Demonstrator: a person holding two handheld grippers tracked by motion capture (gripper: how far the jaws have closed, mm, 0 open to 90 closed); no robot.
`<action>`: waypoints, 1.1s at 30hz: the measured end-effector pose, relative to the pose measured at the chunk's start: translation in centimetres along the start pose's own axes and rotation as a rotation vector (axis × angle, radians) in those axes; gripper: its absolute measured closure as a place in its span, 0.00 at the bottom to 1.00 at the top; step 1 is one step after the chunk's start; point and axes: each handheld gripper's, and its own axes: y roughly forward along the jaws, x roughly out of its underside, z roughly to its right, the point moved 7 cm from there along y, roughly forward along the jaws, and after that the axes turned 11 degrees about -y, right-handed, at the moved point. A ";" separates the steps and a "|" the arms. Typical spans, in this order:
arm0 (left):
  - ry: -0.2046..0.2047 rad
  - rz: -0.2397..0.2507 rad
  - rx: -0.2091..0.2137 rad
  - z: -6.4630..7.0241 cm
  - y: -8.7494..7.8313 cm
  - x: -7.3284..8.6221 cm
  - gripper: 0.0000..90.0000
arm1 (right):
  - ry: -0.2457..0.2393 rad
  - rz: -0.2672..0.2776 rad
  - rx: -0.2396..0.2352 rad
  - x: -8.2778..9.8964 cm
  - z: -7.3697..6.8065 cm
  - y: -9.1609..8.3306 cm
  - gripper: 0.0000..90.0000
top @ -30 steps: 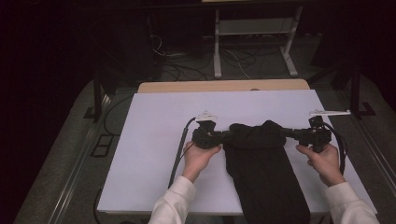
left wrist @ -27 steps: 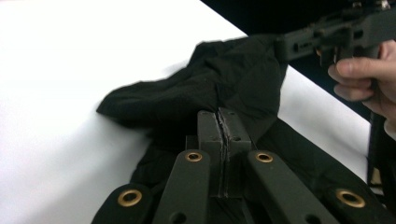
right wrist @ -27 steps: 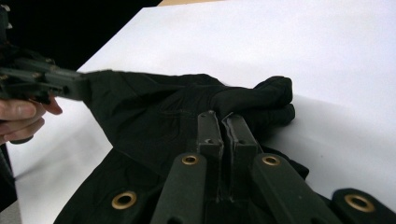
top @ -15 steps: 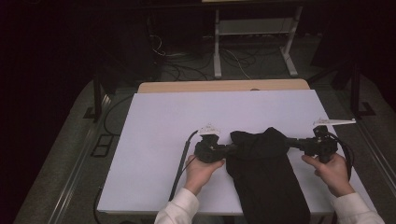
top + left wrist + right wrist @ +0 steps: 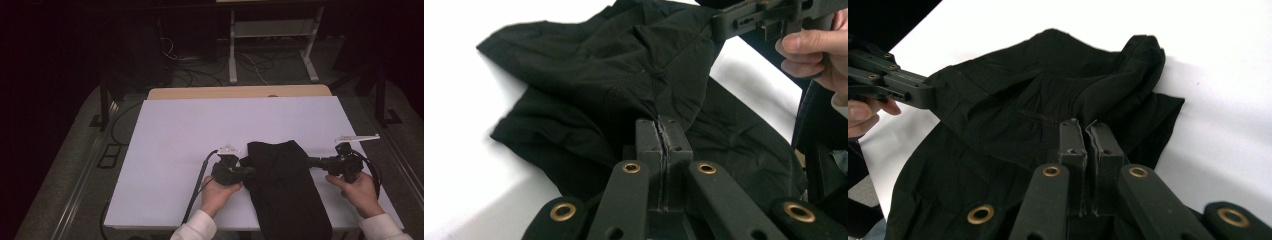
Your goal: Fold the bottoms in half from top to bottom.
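Black garment (image 5: 285,187) lies on the white table (image 5: 200,130), right of centre at the near edge, its near end hanging over. Left gripper (image 5: 246,171) and right gripper (image 5: 311,161) point level toward each other, jaws pinched on its far corners. No readable writing.

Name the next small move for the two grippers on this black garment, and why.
Probably lower the fold onto the table, then open. The left gripper and right gripper are each shut on an edge of the black garment, whose top is folded over and bunched between them.
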 end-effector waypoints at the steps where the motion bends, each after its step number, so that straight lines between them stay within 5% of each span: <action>1: -0.002 0.000 0.005 0.1 -0.1 0.1 0.98 | 0.003 -0.005 -0.001 0.1 -0.1 0.0 0.94; 33: -0.003 -0.137 0.015 0.0 0.1 3.5 0.98 | 0.037 -0.169 -0.033 3.5 -1.3 0.1 0.93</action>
